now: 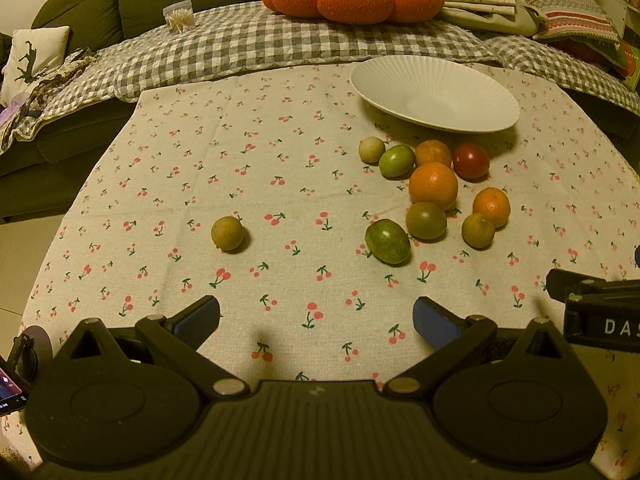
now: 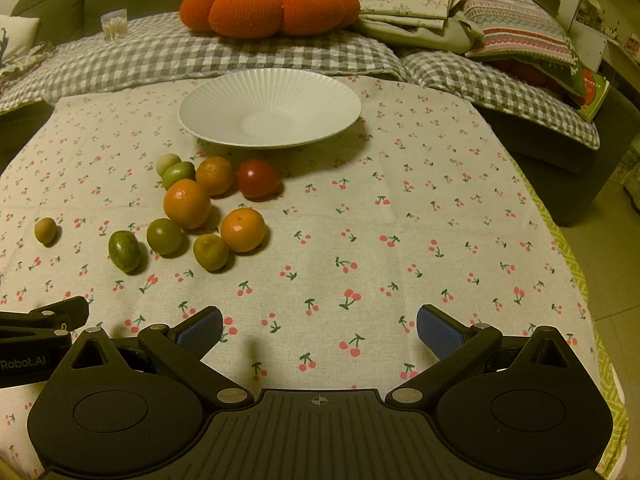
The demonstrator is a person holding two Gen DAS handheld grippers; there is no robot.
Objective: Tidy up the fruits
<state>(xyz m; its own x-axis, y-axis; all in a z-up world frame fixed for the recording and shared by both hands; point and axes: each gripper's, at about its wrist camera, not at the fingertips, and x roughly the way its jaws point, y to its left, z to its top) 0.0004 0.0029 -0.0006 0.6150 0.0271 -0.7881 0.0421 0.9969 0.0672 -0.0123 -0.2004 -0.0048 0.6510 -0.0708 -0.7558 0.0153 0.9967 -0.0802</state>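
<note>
Several small fruits lie loose on a cherry-print cloth: oranges (image 1: 433,185) (image 2: 187,203), a red tomato (image 1: 471,160) (image 2: 258,178), green fruits (image 1: 387,241) (image 2: 124,251), and one yellowish fruit apart at the left (image 1: 227,233) (image 2: 45,231). An empty white ribbed plate (image 1: 472,116) (image 2: 224,128) stands behind them. My left gripper (image 1: 316,320) is open and empty, near the table's front edge, short of the fruits. My right gripper (image 2: 320,330) is open and empty, to the right of the fruit cluster.
A sofa with a grey checked blanket (image 1: 248,48) runs behind the table, holding an orange pumpkin cushion (image 2: 268,8) and folded cloths (image 2: 420,4). A small box of cotton swabs (image 1: 180,16) sits on the blanket. The right gripper's body shows in the left wrist view (image 1: 600,312).
</note>
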